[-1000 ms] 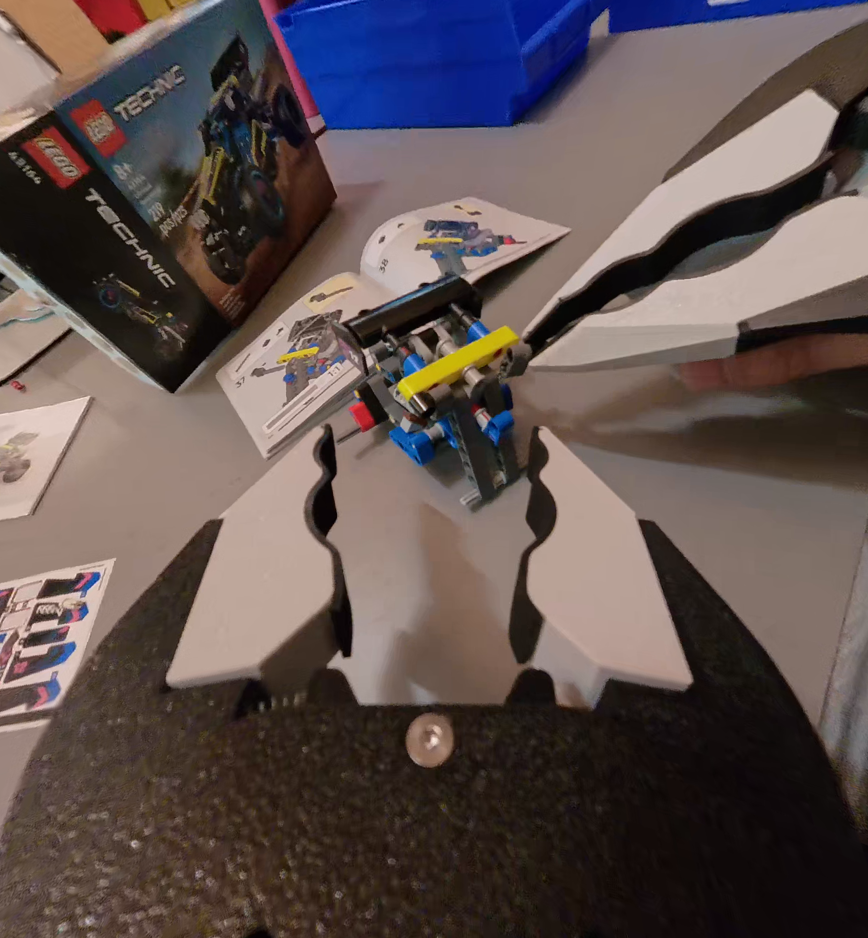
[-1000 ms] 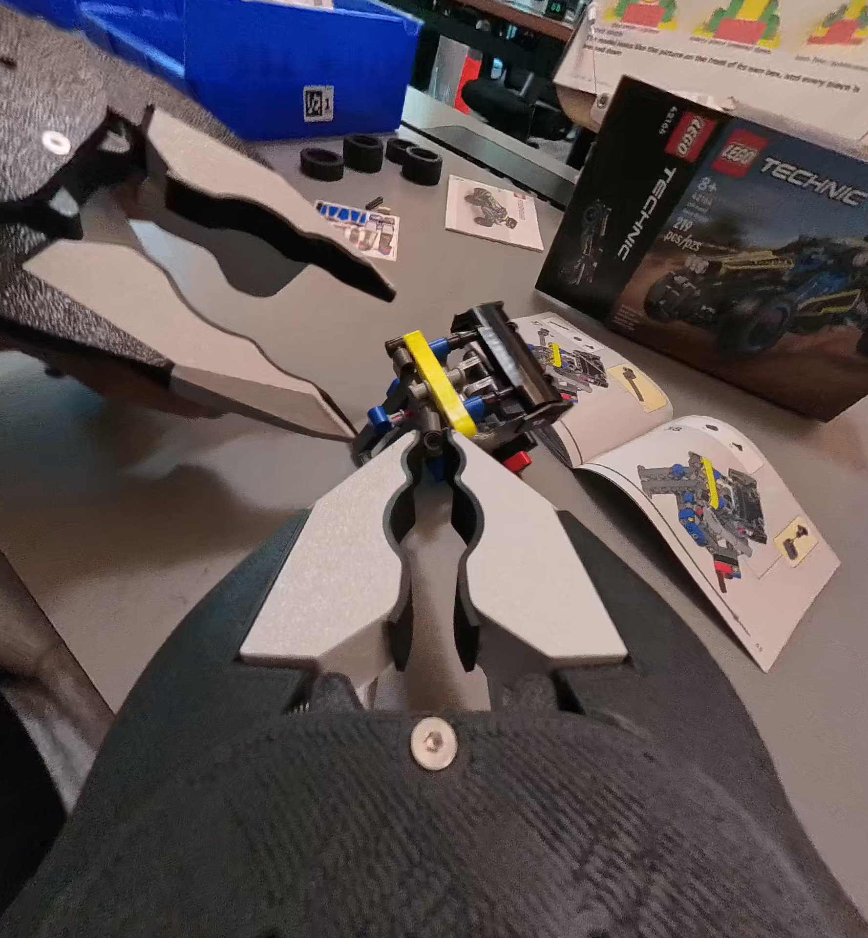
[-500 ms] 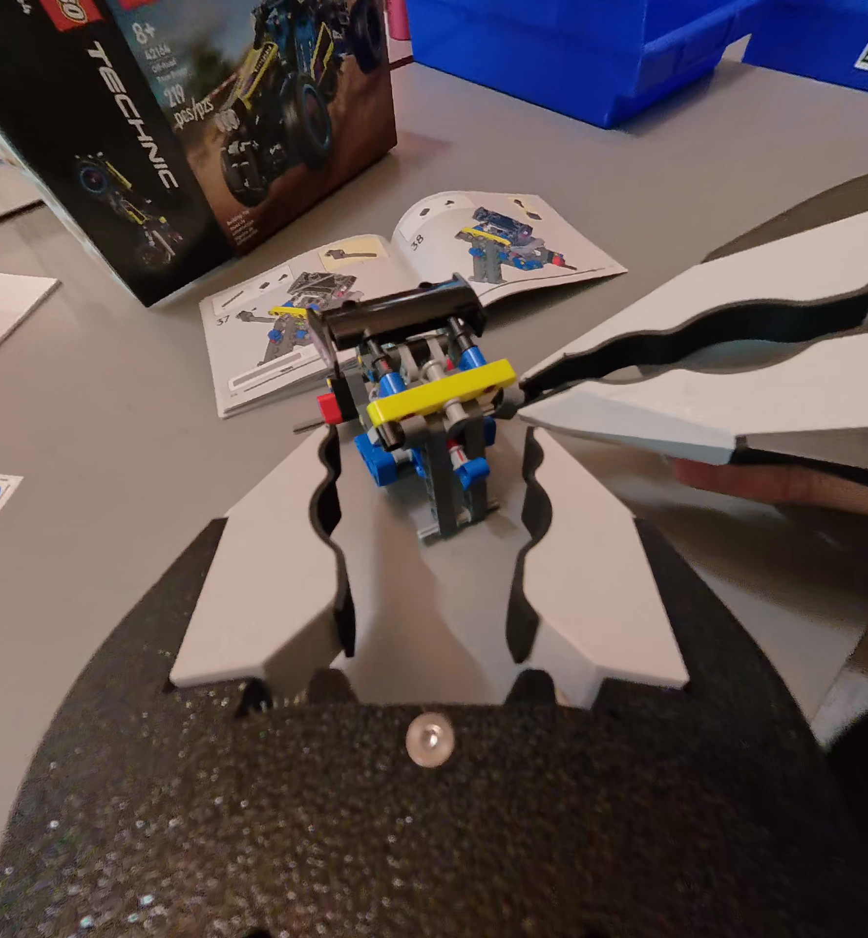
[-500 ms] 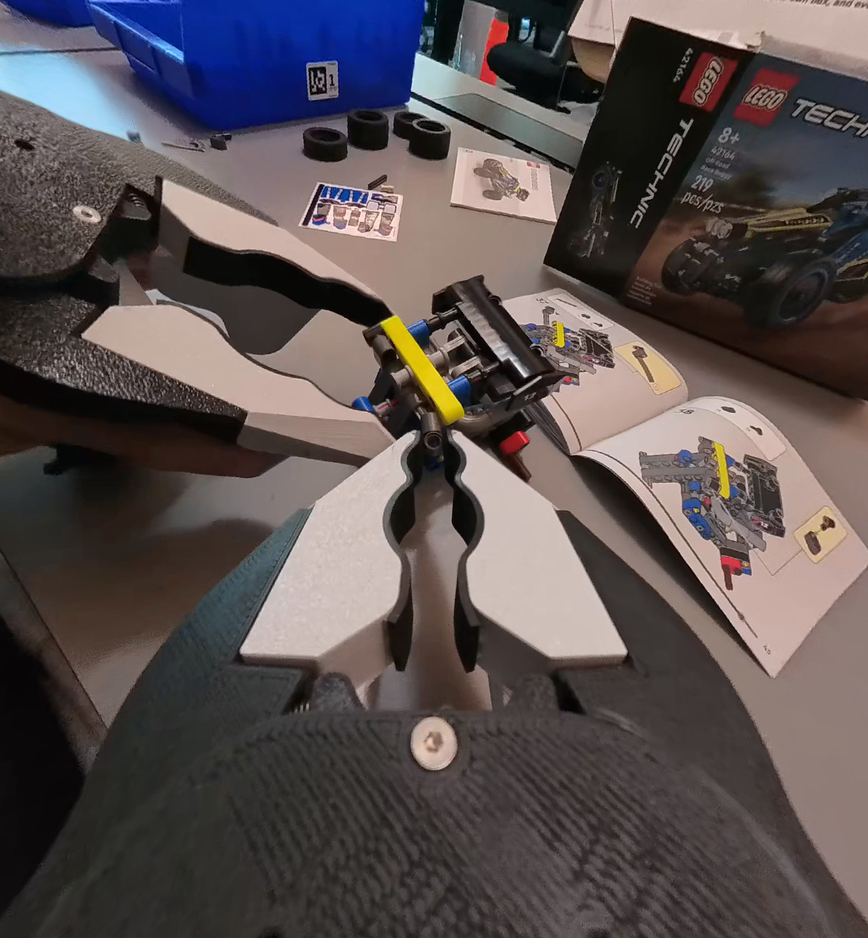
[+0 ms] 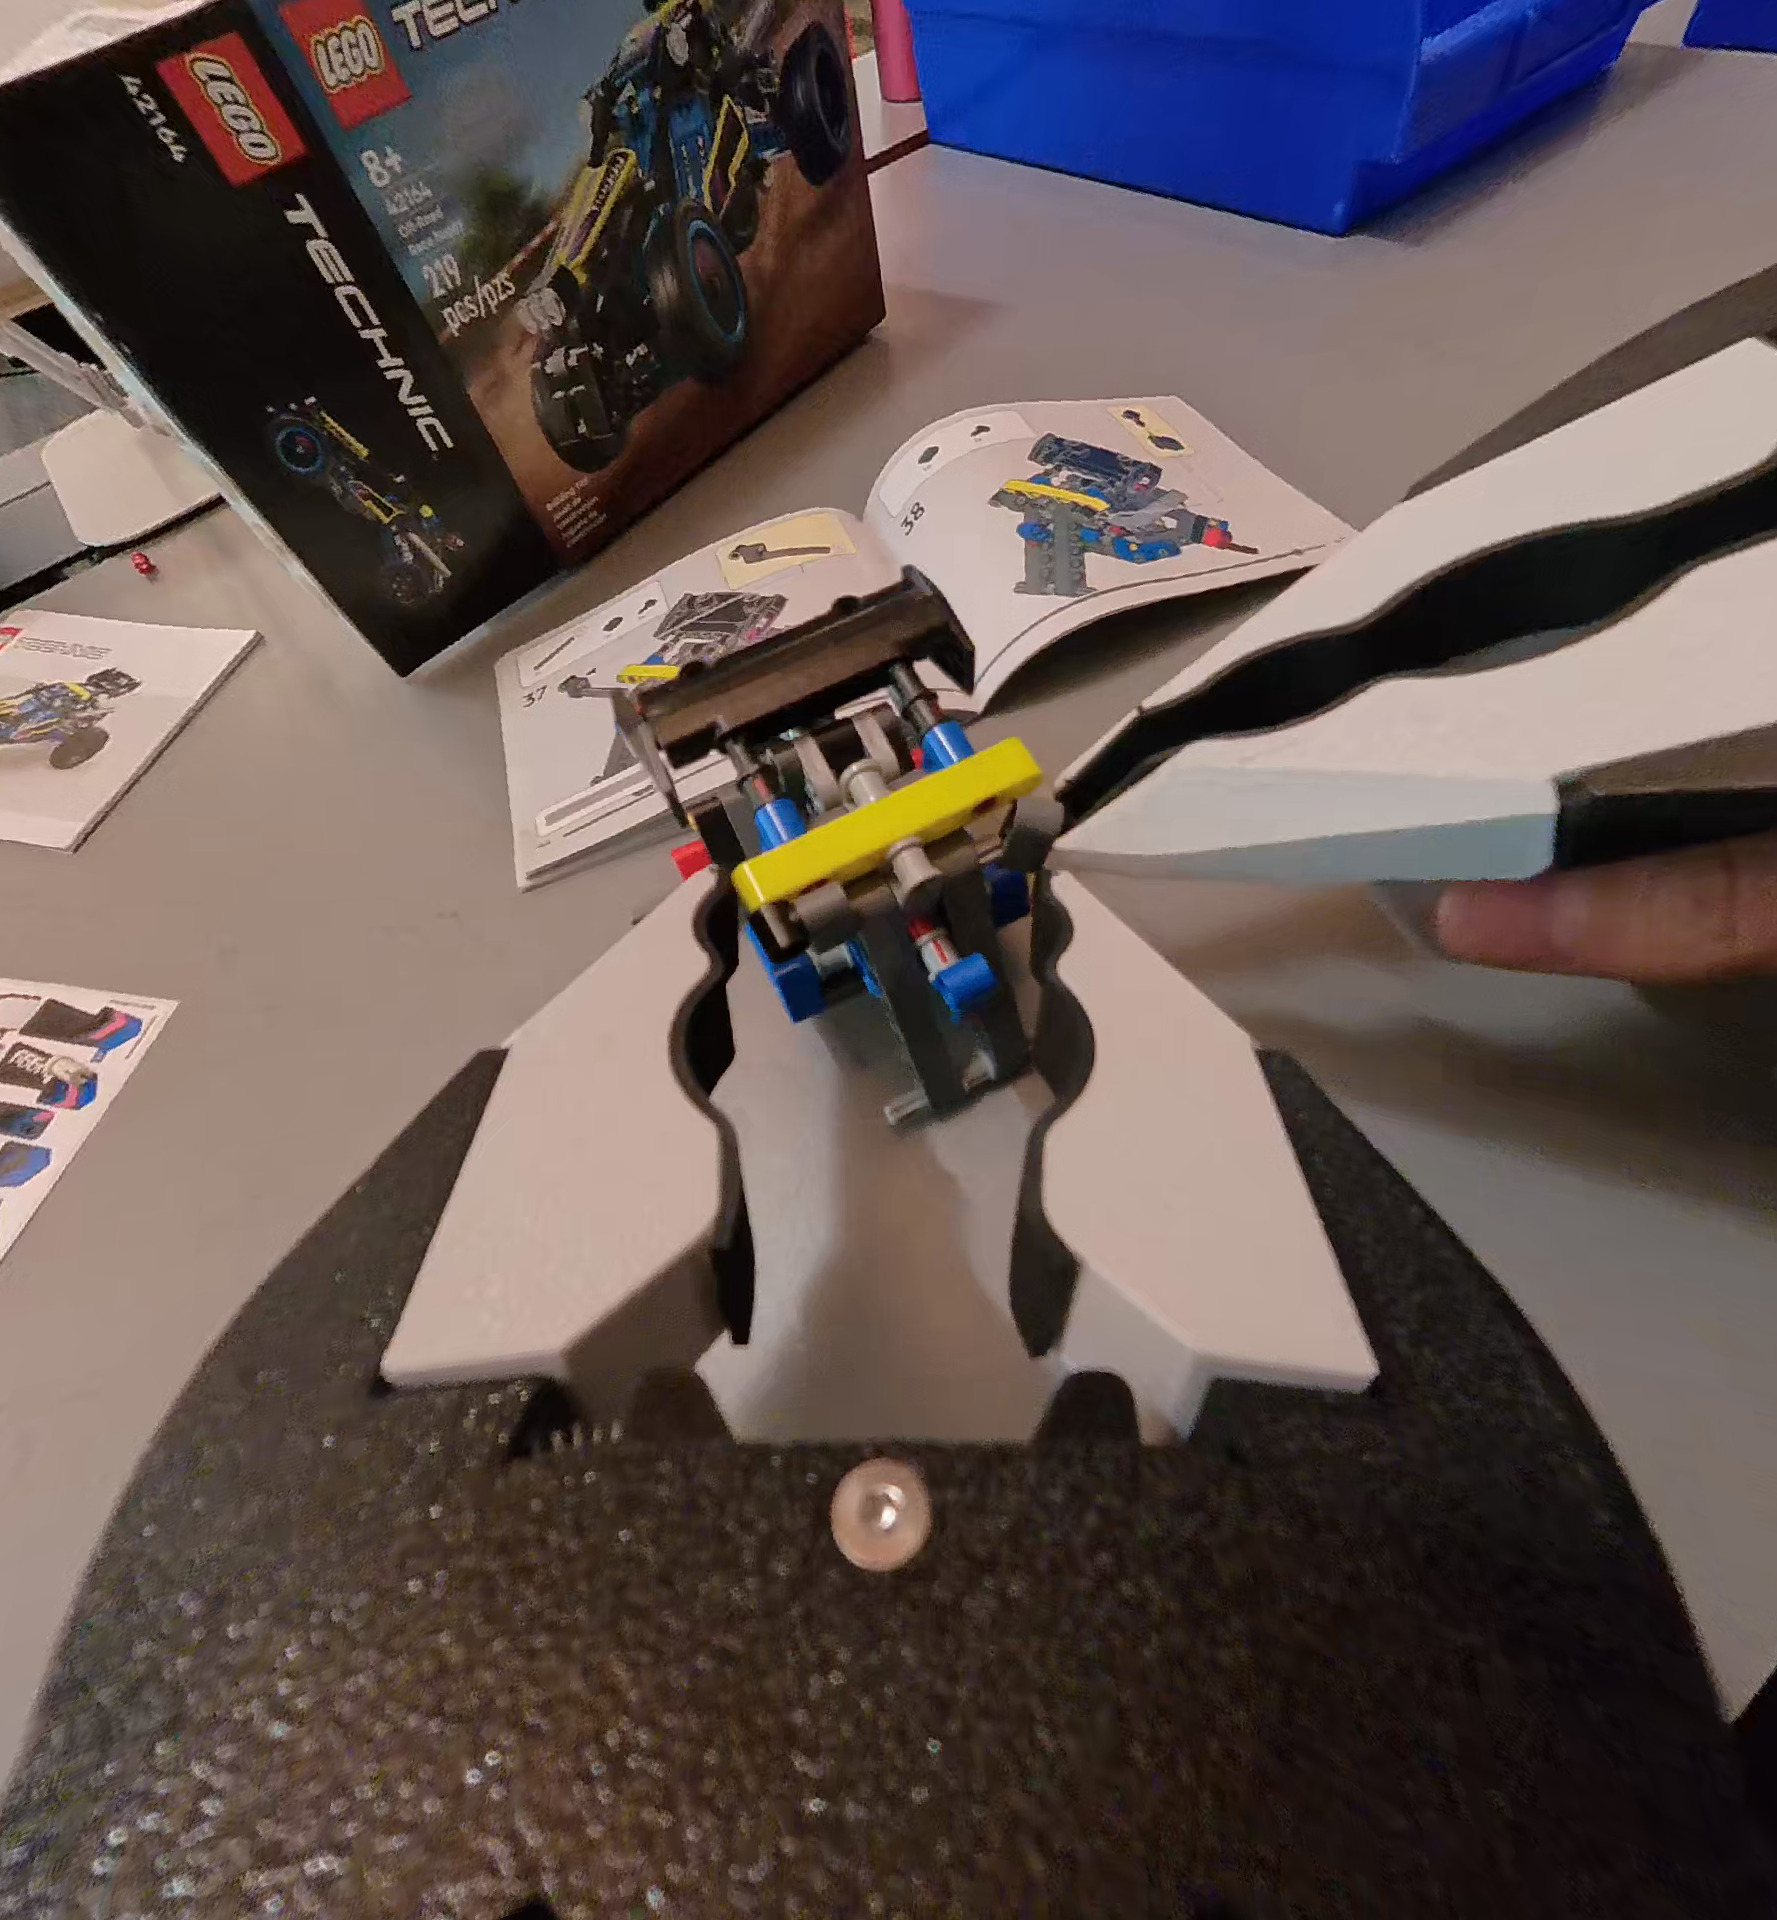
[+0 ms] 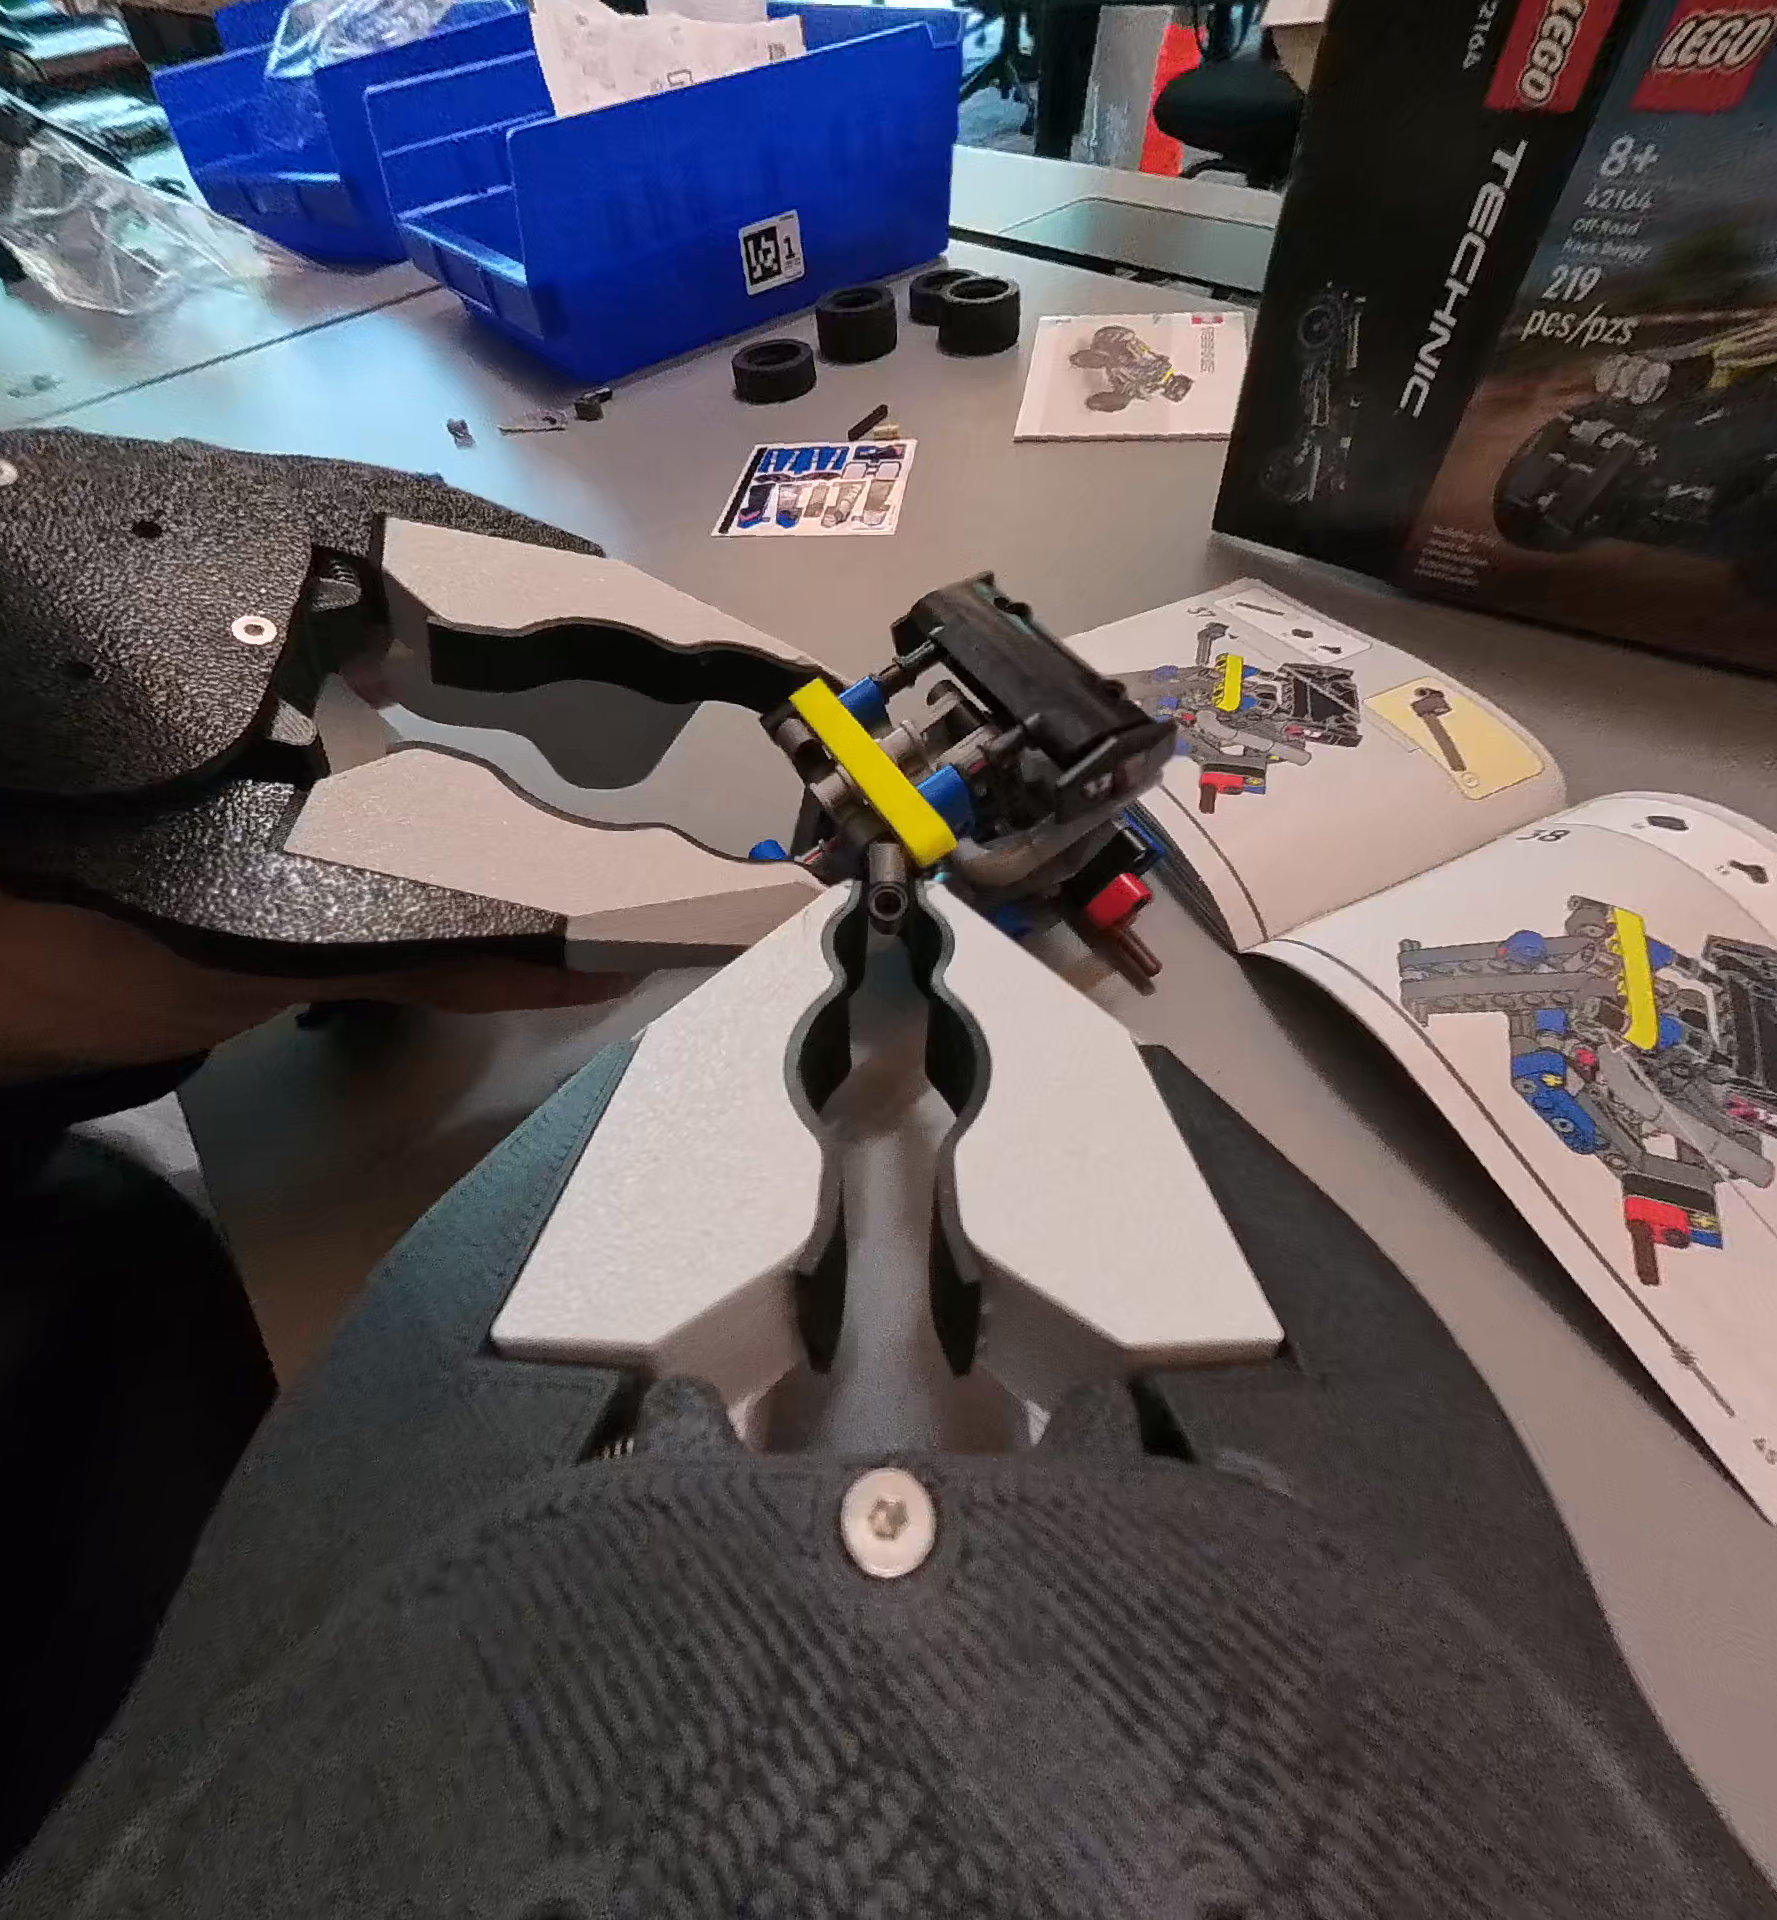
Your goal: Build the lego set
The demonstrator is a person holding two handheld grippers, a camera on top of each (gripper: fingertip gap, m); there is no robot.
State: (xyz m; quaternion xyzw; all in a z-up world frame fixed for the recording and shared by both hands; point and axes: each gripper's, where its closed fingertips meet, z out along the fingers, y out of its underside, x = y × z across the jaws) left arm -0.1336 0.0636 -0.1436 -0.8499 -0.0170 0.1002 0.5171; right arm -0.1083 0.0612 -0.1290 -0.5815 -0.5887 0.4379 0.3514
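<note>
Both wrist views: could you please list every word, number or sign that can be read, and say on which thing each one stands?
I do not copy writing; these things bear it:
Toy box: red logo squares, white lettering, numbers; readable.
Open instruction booklet: page numbers; readable.
Closed booklet: small logo and title; blurred.
Sticker sheet: marks too small.
Blue bin: white code tag with one digit; readable.
</note>
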